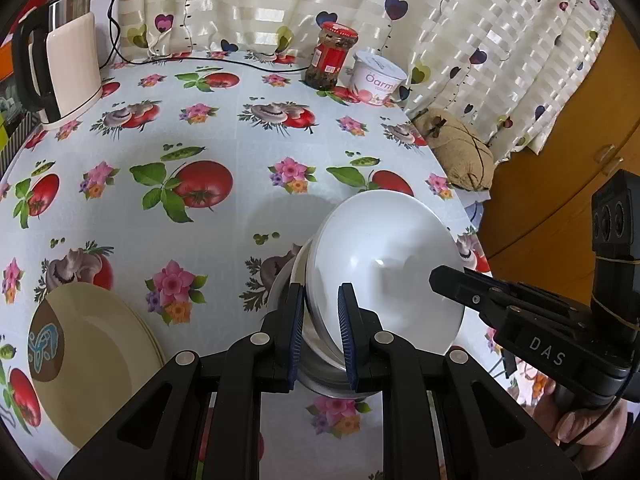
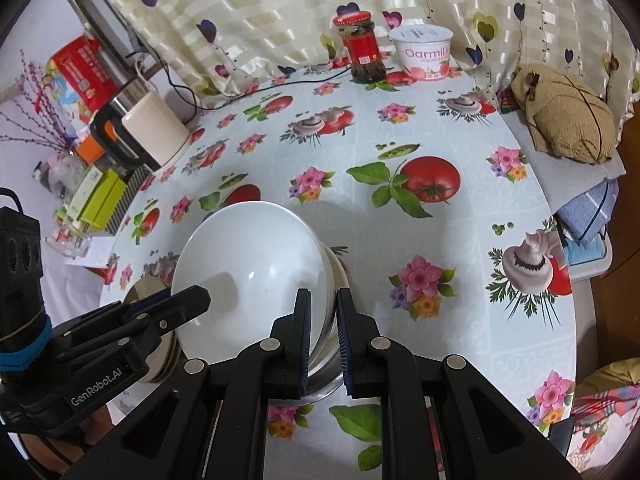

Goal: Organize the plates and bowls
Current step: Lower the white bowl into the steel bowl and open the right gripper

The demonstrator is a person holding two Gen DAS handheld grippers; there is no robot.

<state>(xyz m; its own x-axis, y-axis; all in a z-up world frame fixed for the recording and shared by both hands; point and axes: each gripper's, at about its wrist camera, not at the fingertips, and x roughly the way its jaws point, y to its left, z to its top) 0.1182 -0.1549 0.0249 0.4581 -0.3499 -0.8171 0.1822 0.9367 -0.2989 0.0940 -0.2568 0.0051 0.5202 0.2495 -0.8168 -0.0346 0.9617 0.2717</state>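
Left claw (image 1: 320, 336): black arms, blue ribbed pads, silver round screws; "GenRobot.AI" on body, blue band.
Right claw (image 2: 323, 340): same build; "DAS" lettering, yellow elastic band, thin black cable.

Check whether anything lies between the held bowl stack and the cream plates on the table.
Nothing visible does. Both the left gripper and the right gripper clamp the rims of the white bowl nested in metal bowls. Only bare tablecloth separates it from the cream plates.
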